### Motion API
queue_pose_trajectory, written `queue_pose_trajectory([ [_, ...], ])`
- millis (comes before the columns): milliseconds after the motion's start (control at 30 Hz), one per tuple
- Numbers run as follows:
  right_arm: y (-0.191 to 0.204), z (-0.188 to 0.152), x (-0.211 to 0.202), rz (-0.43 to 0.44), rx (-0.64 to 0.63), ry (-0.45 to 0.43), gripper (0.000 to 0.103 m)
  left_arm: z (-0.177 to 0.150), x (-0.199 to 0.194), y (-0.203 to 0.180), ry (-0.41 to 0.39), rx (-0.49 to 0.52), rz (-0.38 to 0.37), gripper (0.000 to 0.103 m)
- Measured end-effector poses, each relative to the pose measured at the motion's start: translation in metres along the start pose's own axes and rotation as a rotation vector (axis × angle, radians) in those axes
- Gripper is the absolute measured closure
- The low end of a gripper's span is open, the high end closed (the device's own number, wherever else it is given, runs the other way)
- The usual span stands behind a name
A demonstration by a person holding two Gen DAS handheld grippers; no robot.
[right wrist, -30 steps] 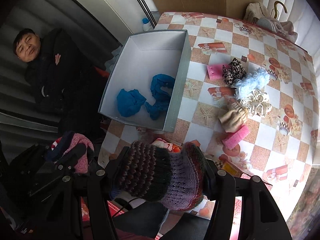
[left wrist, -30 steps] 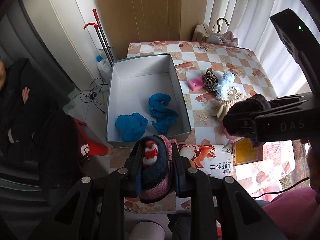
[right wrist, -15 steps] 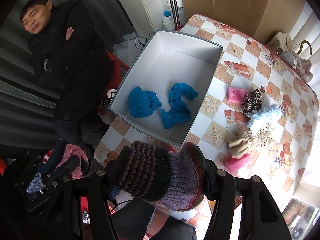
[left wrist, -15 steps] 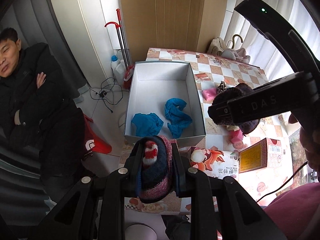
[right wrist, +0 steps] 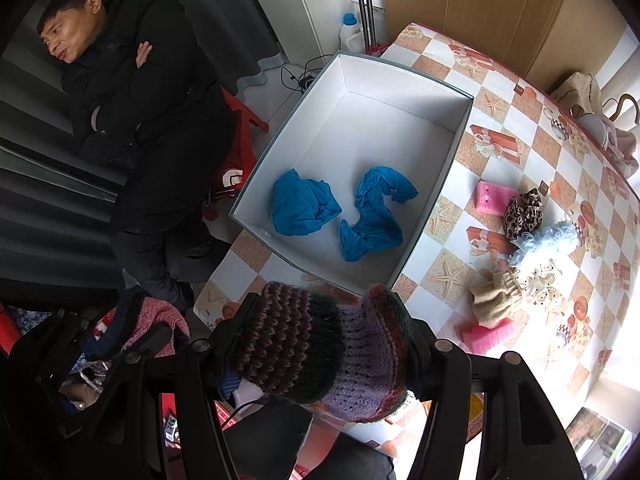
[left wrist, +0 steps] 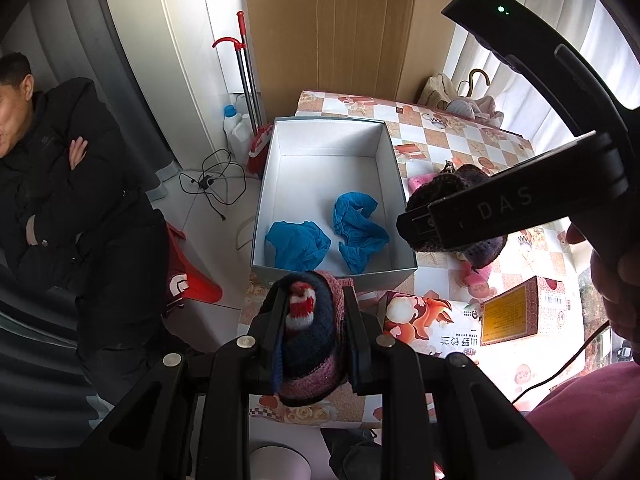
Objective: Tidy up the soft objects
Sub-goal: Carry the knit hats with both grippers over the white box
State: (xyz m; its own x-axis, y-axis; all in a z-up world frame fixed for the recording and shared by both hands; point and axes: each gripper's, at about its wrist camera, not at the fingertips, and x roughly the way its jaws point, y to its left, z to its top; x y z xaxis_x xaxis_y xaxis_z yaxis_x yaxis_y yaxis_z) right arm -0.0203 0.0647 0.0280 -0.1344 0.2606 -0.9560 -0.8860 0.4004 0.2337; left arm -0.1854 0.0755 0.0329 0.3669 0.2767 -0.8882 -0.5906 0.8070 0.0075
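I see the white box [right wrist: 436, 168] far-left on the table, 2 blue cloths inside. My right gripper [right wrist: 326, 350] clamps a striped knit hat [right wrist: 320, 354], soft and light (bunches easily); my left gripper [left wrist: 312, 328] pinches a smaller navy-pink knit [left wrist: 310, 340] mid-fold.

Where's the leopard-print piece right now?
In the right wrist view, the leopard-print piece lies on the table, right of the white box, between the pink sponge and the light blue fluffy item.
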Motion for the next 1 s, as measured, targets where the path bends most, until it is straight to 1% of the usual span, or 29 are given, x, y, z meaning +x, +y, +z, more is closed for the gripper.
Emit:
queue_pose_trajectory([
  [367, -0.004, 0.0, 0.002, 0.009, 0.01, -0.002, 0.04, 0.0, 0.006, -0.003, 0.011, 0.01, -0.003, 0.077],
  [667, -0.019, 0.008, 0.005, 0.03, 0.054, -0.02, 0.04, 0.004, 0.016, 0.0, 0.034, 0.011, -0.018, 0.077],
  [800, -0.027, 0.015, 0.007, 0.017, 0.065, -0.037, 0.04, 0.015, 0.028, 0.009, 0.047, -0.004, -0.007, 0.077],
  [1000, -0.052, 0.031, 0.016, 0.034, 0.145, -0.023, 0.04, 0.049, 0.063, 0.02, 0.073, -0.096, -0.048, 0.077],
])
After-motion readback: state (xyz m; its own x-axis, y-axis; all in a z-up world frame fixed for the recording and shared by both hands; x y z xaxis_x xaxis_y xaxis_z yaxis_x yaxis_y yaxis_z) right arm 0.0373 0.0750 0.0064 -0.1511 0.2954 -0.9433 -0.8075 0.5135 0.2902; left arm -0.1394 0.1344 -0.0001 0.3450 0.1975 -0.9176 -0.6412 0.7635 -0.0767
